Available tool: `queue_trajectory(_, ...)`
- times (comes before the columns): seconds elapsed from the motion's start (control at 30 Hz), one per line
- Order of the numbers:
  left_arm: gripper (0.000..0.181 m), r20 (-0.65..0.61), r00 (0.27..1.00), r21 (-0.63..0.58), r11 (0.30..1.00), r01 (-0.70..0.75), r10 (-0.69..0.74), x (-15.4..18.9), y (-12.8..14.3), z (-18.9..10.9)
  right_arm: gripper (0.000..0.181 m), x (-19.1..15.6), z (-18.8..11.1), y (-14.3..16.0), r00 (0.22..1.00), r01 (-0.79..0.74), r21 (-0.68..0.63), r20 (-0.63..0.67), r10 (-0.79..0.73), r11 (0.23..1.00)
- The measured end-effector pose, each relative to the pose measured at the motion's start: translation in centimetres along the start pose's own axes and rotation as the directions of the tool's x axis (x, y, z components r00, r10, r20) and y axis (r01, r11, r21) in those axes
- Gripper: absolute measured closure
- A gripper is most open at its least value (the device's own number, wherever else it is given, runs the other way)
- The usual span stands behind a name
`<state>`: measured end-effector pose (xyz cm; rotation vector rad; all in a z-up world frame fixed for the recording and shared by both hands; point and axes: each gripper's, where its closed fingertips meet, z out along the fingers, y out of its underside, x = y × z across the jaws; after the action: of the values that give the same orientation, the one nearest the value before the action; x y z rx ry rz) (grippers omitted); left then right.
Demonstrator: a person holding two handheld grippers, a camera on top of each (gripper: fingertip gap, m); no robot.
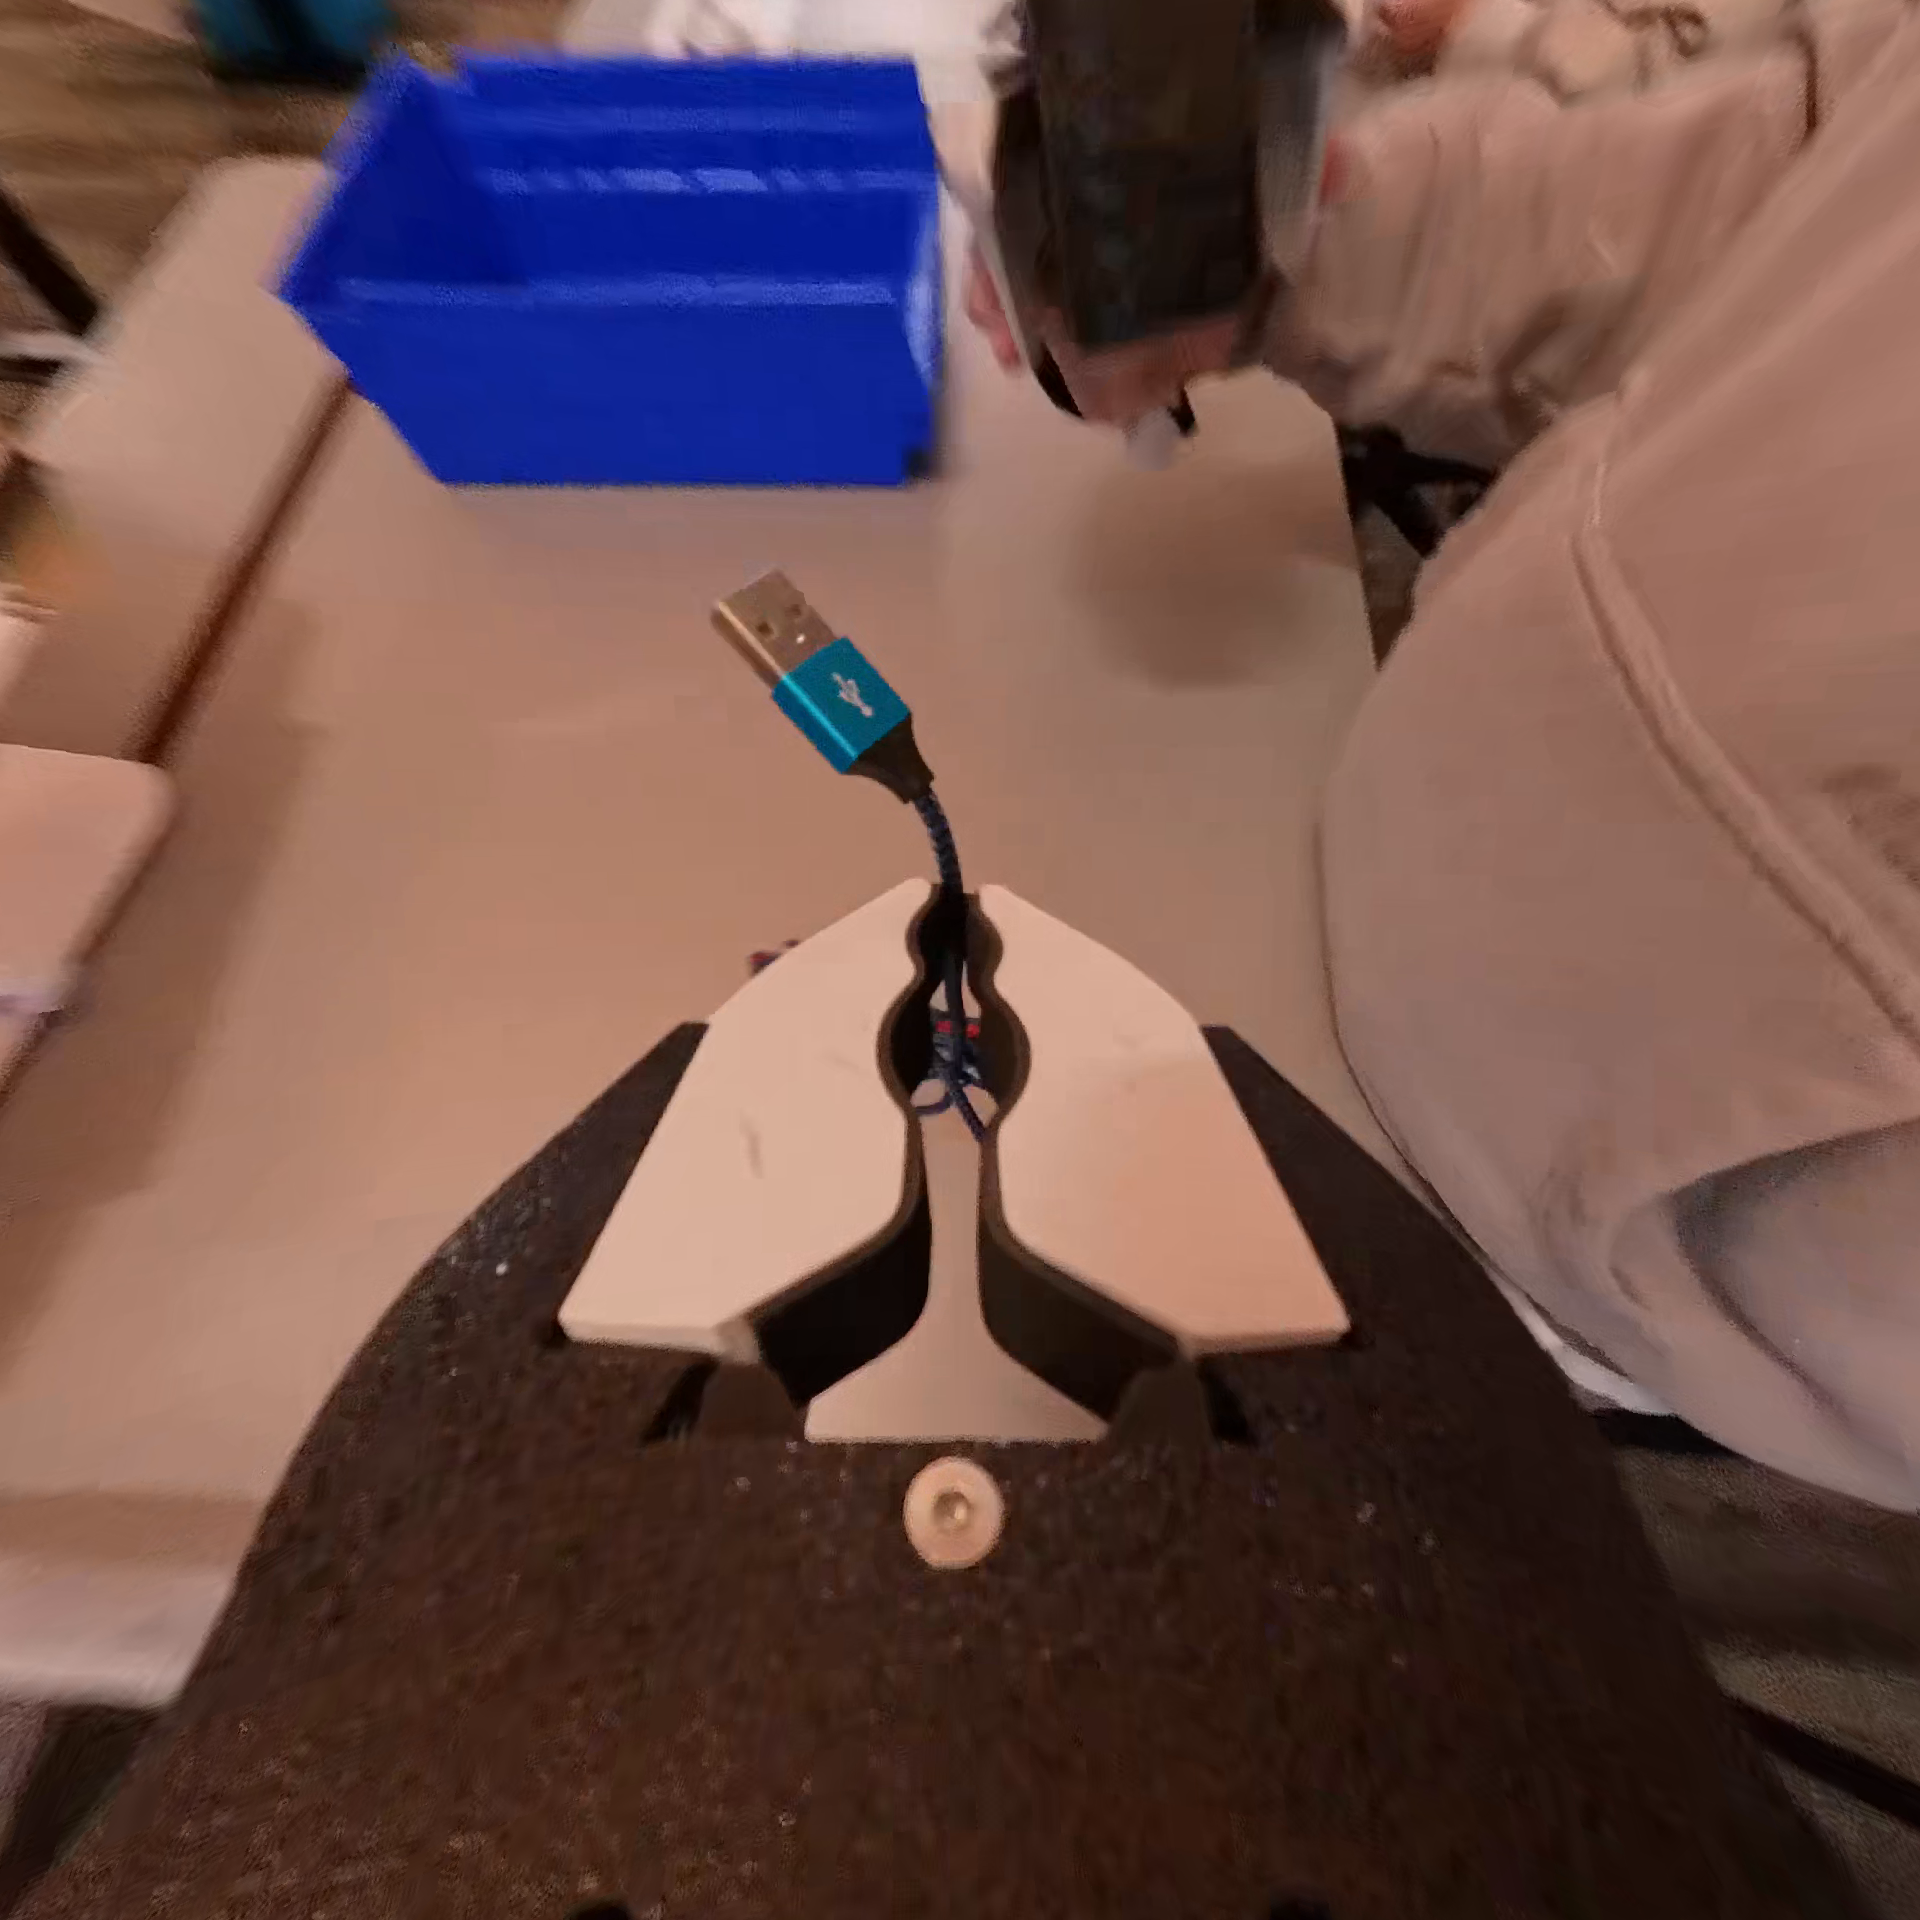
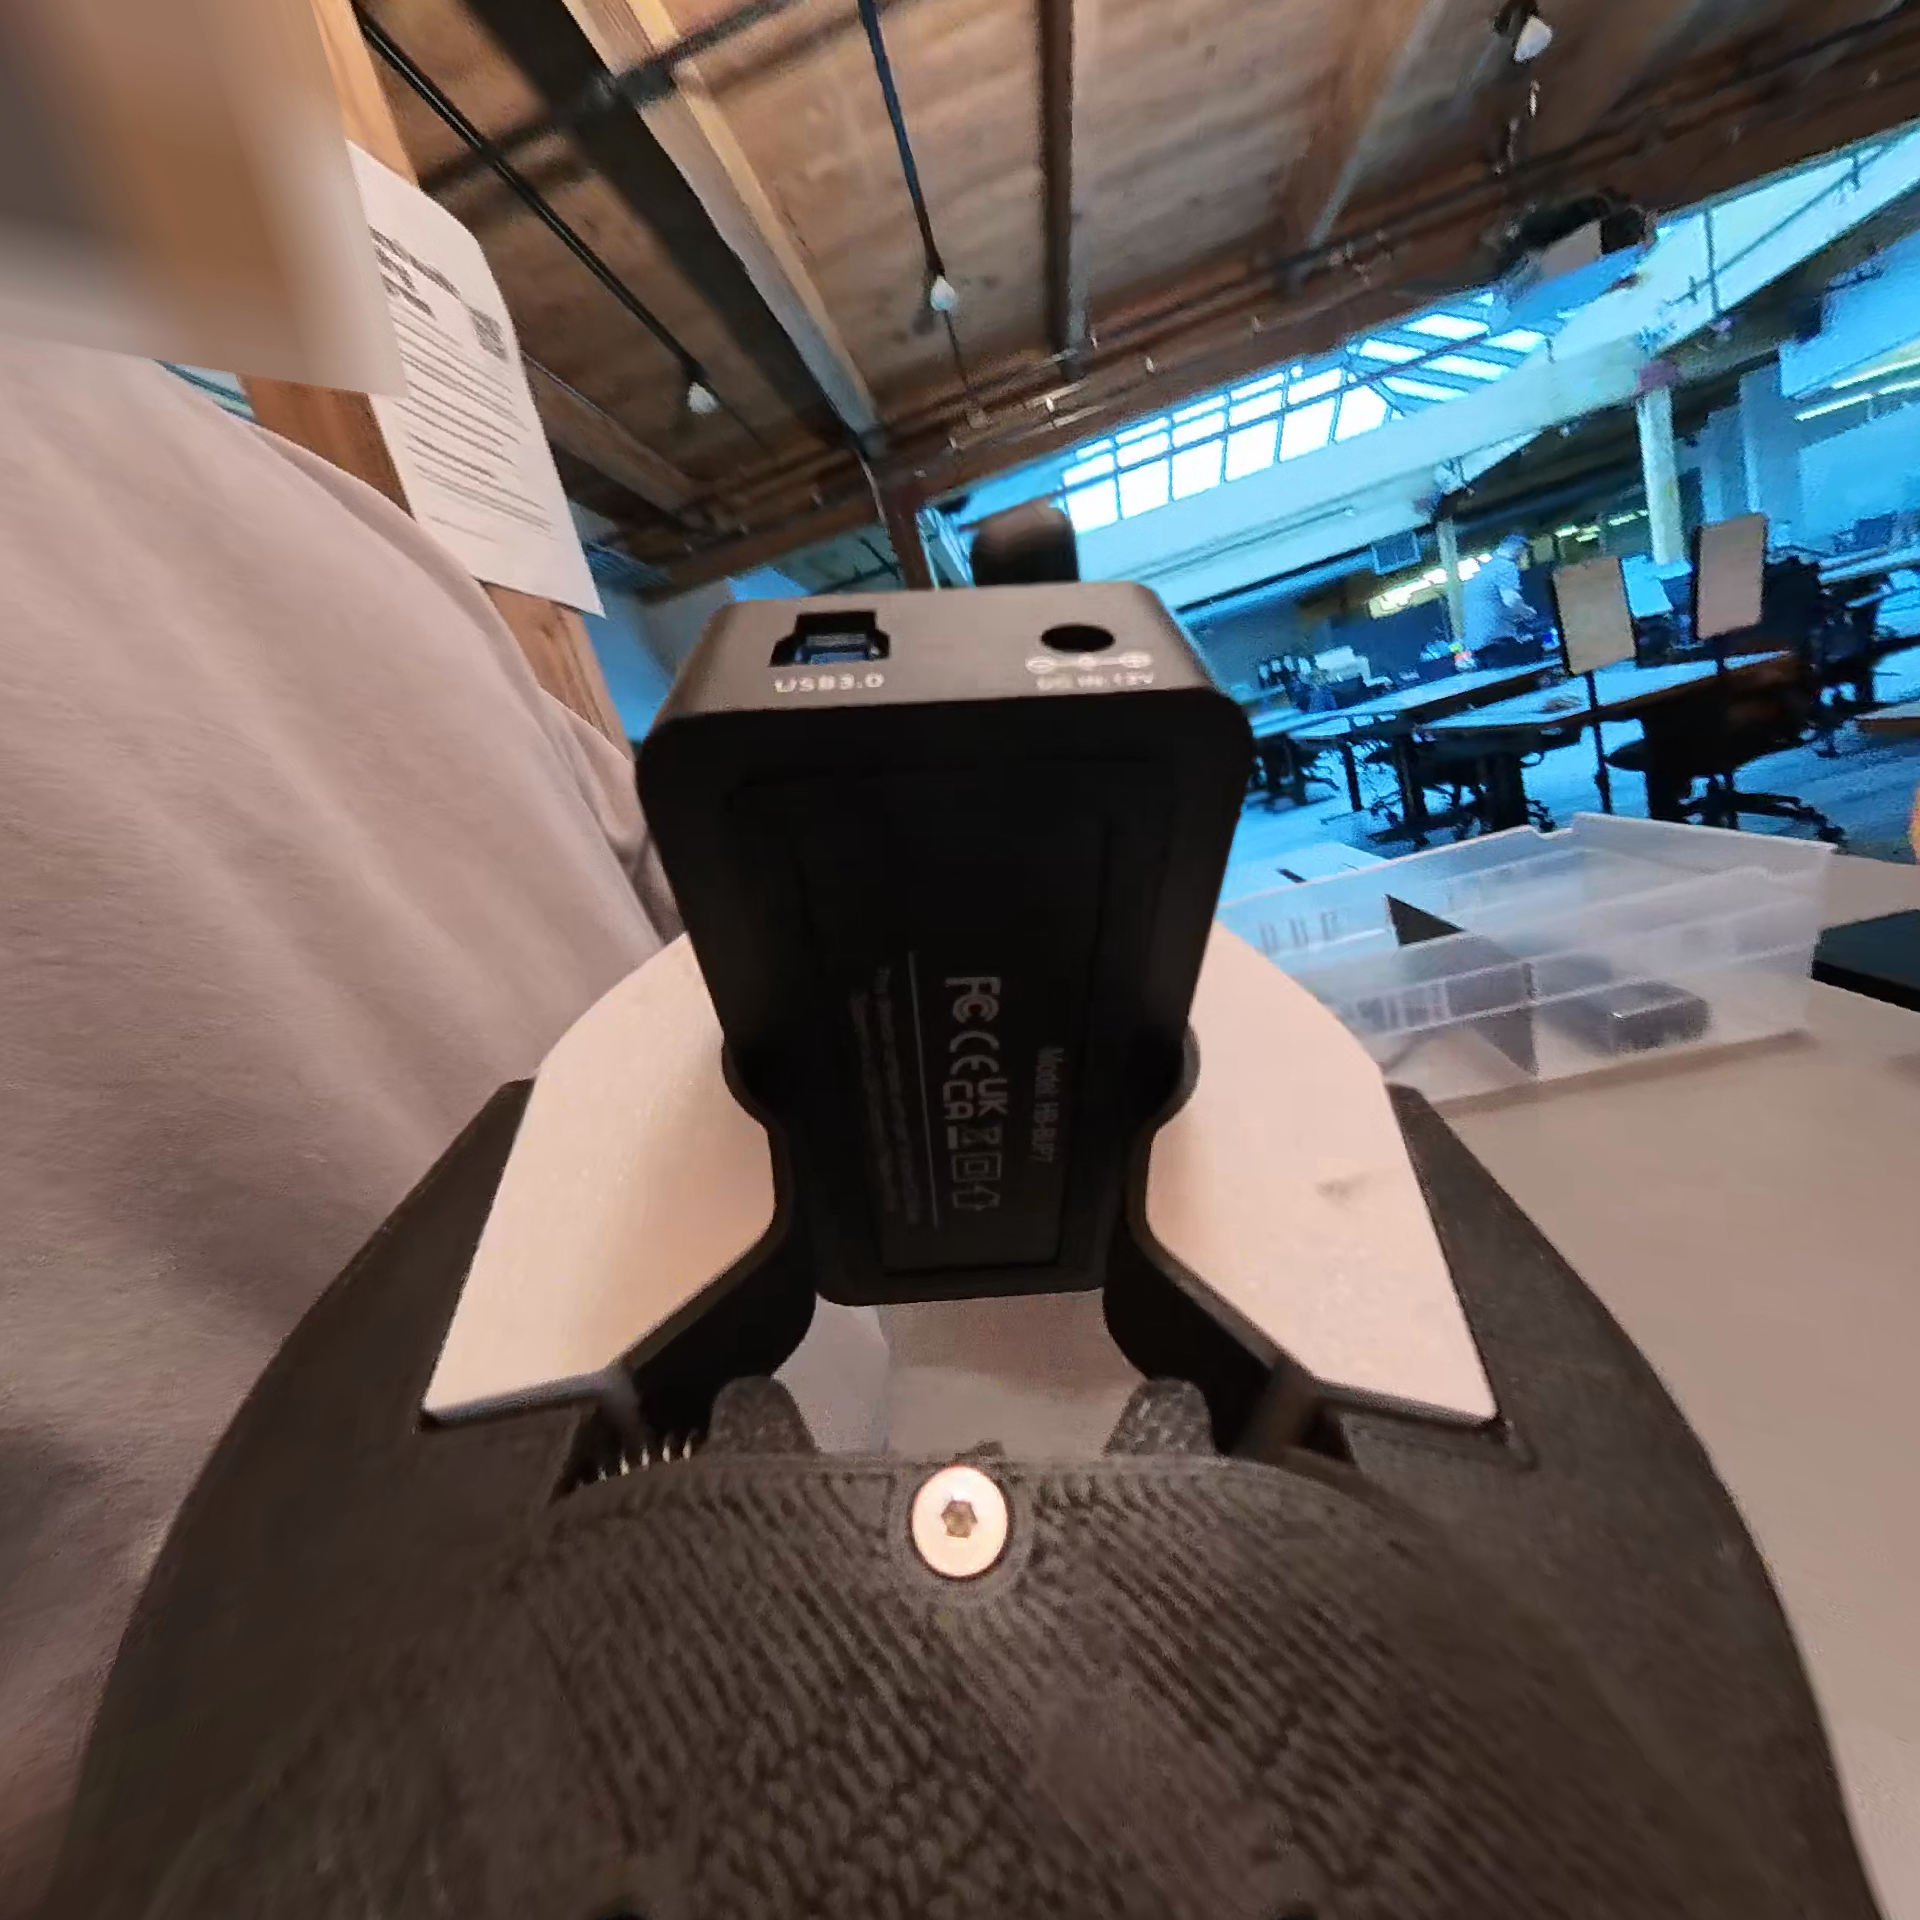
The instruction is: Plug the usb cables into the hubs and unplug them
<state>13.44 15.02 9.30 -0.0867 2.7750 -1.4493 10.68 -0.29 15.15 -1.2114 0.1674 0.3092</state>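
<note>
The left gripper (image 1: 951, 904) has its jaws clenched on a braided blue cable (image 1: 943, 842) just behind the plug (image 1: 810, 670). The plug stands free above the tabletop (image 1: 520, 831), probably so it can be steered into a port. The right gripper (image 2: 956, 1039) grasps a black hub (image 2: 940, 935), raised and tilted with its end ports facing away. Farther off sit a blue bin (image 1: 644, 270) and a clear tray (image 2: 1538, 925), in a large room under a wooden ceiling (image 2: 1143, 208).
</note>
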Motion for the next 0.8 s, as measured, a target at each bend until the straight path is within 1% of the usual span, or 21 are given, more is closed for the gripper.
queue_trajectory(0.03,0.179,-0.035,0.999,-0.015,1.0,-0.006,0.005,0.6,1.1,1.4,0.11,-0.1,-0.1,-0.1,1.0,-0.012,0.012,0.012,0.012,1.0)
queue_trajectory(0.1,0.179,-0.056,0.998,-0.029,0.999,-0.042,0.041,1.3,3.0,3.7,0.11,0.0,-0.3,0.0,1.0,-0.021,0.015,0.003,0.021,1.0)
queue_trajectory(0.17,0.179,-0.055,0.997,-0.031,0.998,-0.053,0.052,1.6,4.2,5.0,0.11,0.3,-0.5,0.2,1.0,-0.018,0.012,-0.018,0.018,1.0)
queue_trajectory(0.23,0.179,0.018,0.997,-0.083,0.994,-0.07,0.072,0.7,5.7,5.6,0.11,1.0,-0.7,0.6,0.997,-0.008,-0.001,-0.07,0.008,1.0)
queue_trajectory(0.3,0.179,0.073,0.993,-0.118,0.99,-0.083,0.092,0.1,6.7,5.8,0.11,1.9,-0.9,1.1,0.991,0.015,-0.035,-0.135,-0.02,0.999)
queue_trajectory(0.33,0.179,0.117,0.989,-0.111,0.991,-0.081,0.094,-0.5,6.7,5.9,0.11,2.3,-0.8,1.4,0.986,0.031,-0.057,-0.161,-0.04,0.998)
queue_trajectory(0.4,0.179,0.18,0.981,-0.056,0.996,-0.064,0.073,-1.3,6.6,6.1,0.111,2.8,-0.6,1.9,0.978,0.052,-0.093,-0.196,-0.07,0.994)
queue_trajectory(0.47,0.179,0.25,0.968,0.008,0.999,-0.034,0.031,-2.4,6.4,6.1,0.11,3.0,-0.2,2.2,0.977,0.062,-0.115,-0.197,-0.083,0.991)
queue_trajectory(0.57,0.178,0.304,0.952,0.098,0.995,-0.006,-0.025,-3.2,5.6,5.9,0.11,3.1,0.5,2.6,0.978,0.064,-0.142,-0.187,-0.091,0.988)
queue_trajectory(0.63,0.177,0.307,0.951,0.156,0.988,-0.002,-0.047,-3.3,5.0,5.8,0.11,3.1,0.8,2.9,0.978,0.069,-0.164,-0.186,-0.099,0.984)
queue_trajectory(0.73,0.18,0.27,0.96,0.192,0.981,0.02,-0.072,-3.0,5.0,6.2,0.109,2.9,1.0,3.6,0.977,0.073,-0.197,-0.182,-0.11,0.978)
queue_trajectory(0.8,0.18,0.269,0.96,0.234,0.972,0.014,-0.079,-3.0,4.6,6.2,0.109,2.8,1.1,4.0,0.978,0.07,-0.213,-0.177,-0.11,0.974)
